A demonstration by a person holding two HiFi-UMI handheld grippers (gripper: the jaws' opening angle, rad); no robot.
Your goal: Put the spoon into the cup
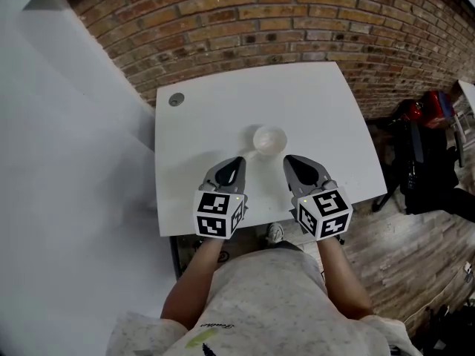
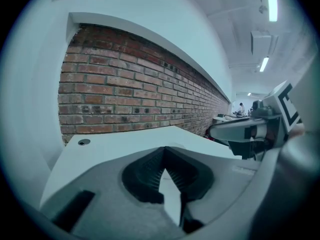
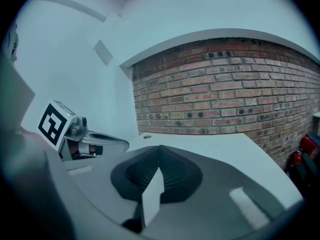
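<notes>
Both left tool (image 1: 238, 160) and right tool (image 1: 289, 160) are closed; only head view shows cup (image 1: 269, 141).

White rectangular table (image 1: 319, 102), matte top, seen from above. Small pale cup (image 1: 269, 140) stands upright on it, about midway across, nearer front edge than back. Cup's inside too pale to read. Round grey cap (image 1: 176, 99) sits flush in tabletop, well apart from cup, at far-left corner.
</notes>
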